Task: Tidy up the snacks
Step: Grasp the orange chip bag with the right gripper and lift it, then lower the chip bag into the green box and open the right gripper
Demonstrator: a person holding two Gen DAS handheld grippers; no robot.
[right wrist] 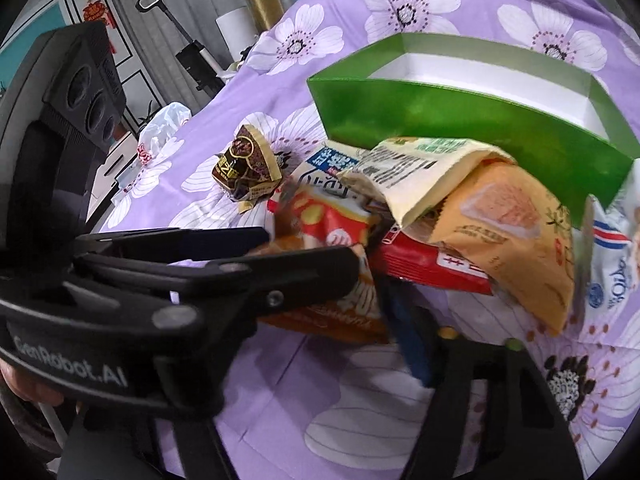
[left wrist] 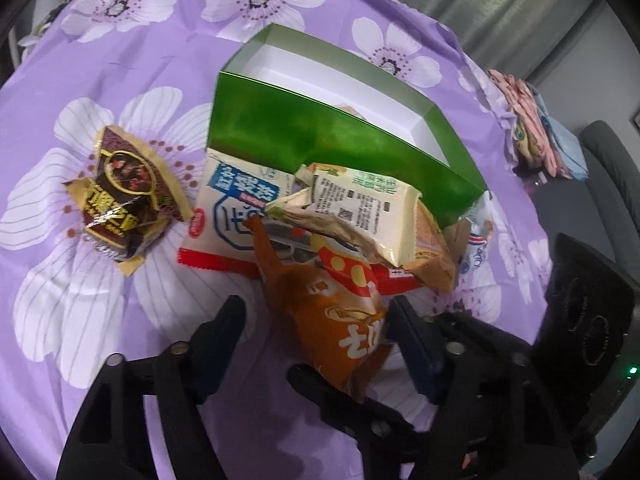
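Left wrist view looks down on a purple flower cloth point(left wrist: 80, 300) with a pile of snacks on it. The pile lies right next to the green box point(left wrist: 320, 140), which is open at the top, so the snacks do not have far to go. An orange bag point(left wrist: 340, 320) sticks out of the front of the pile, and that makes it the easy one to take first. The left gripper point(left wrist: 316, 328) has its two fingers on each side of this bag. One finger is at the bag's edge, but cloth shows between the other finger and the bag, so the jaws are open and not pinching yet. The right gripper point(right wrist: 316, 336) comes in at the same bag from the other side, maybe to help lift it. The left gripper hides one of its fingers, so I cannot tell if it is open or closed. A brown snack point(left wrist: 124, 196) lies alone, away from the pile.
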